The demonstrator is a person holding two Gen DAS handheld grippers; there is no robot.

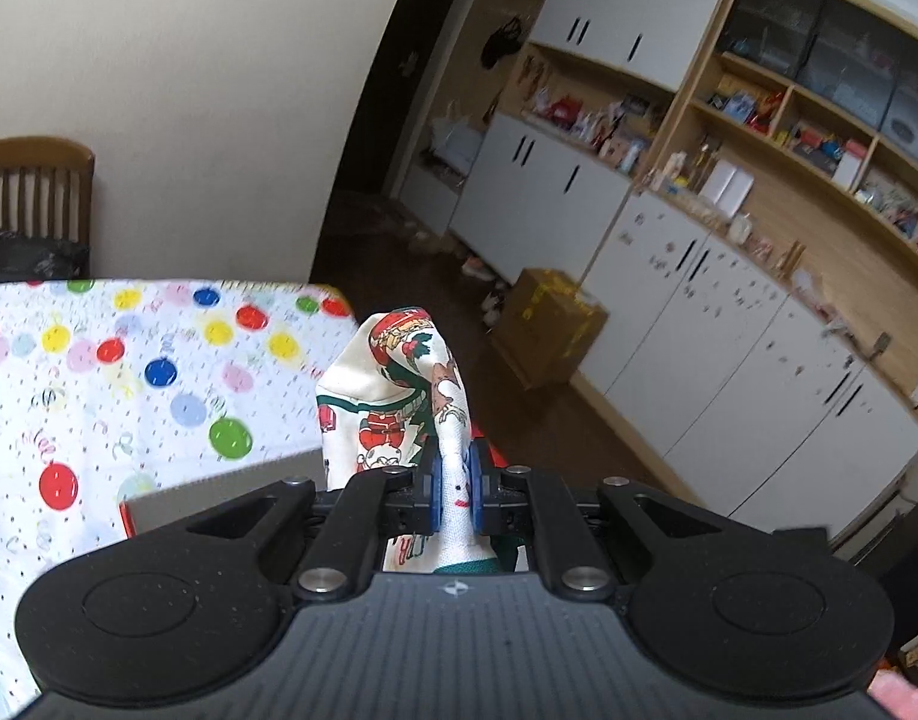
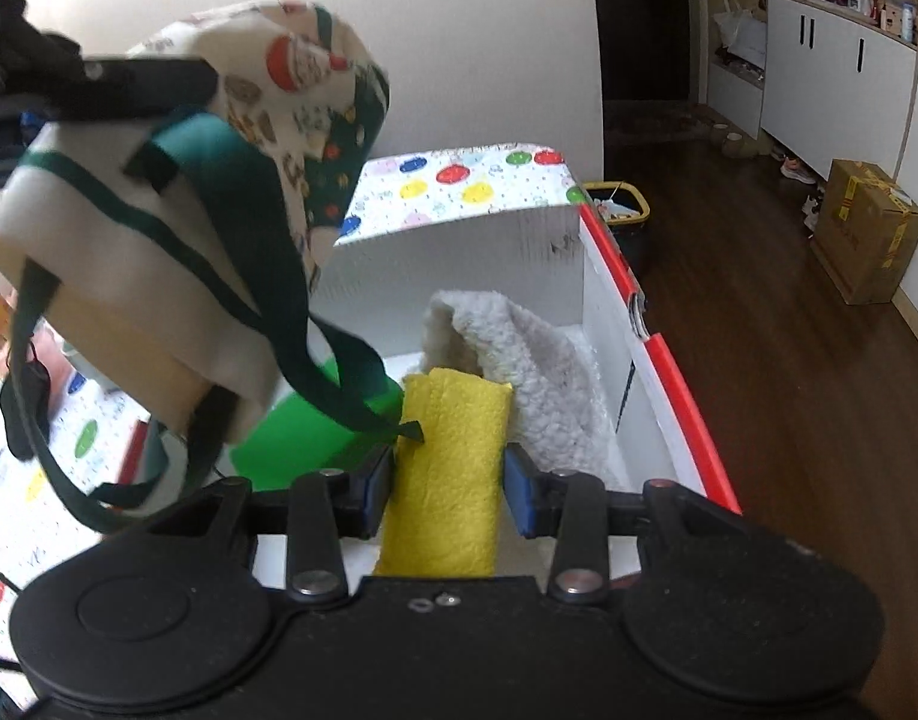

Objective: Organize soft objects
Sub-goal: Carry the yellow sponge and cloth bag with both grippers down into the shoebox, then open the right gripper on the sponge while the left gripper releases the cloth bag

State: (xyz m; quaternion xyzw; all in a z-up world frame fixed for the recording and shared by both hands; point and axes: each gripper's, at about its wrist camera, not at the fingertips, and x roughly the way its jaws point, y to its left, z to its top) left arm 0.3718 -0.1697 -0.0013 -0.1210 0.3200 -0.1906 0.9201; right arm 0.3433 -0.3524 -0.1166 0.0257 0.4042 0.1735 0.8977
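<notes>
The left gripper (image 1: 453,489) has its blue-padded fingers (image 1: 436,489) pressed onto a fold of a Christmas-print cloth bag (image 1: 399,396), pinching the white fabric between the pads so that the rest of the bag stands up ahead of the fingers, beside the edge of the tabletop (image 1: 99,372) with its dotted, multicoloured cover. From the right wrist view the same bag (image 2: 177,252) hangs in the air at upper left, its dark green straps (image 2: 315,372) trailing down toward an open white box (image 2: 603,324) with a red rim. The right gripper (image 2: 450,480) hovers over that box with its fingers (image 2: 522,495) spread apart, one to each side of a folded yellow cloth (image 2: 453,468) lying in the box; whether the pads touch the cloth cannot be told. Just beyond the yellow cloth a fluffy white fleece piece (image 2: 519,360) leans against the box's far corner, and a bright green item (image 2: 303,432) lies to the left of the yellow cloth, partly under the dangling straps. A cardboard carton (image 2: 867,234) stands on the wooden floor near white cabinets (image 1: 729,324).
</notes>
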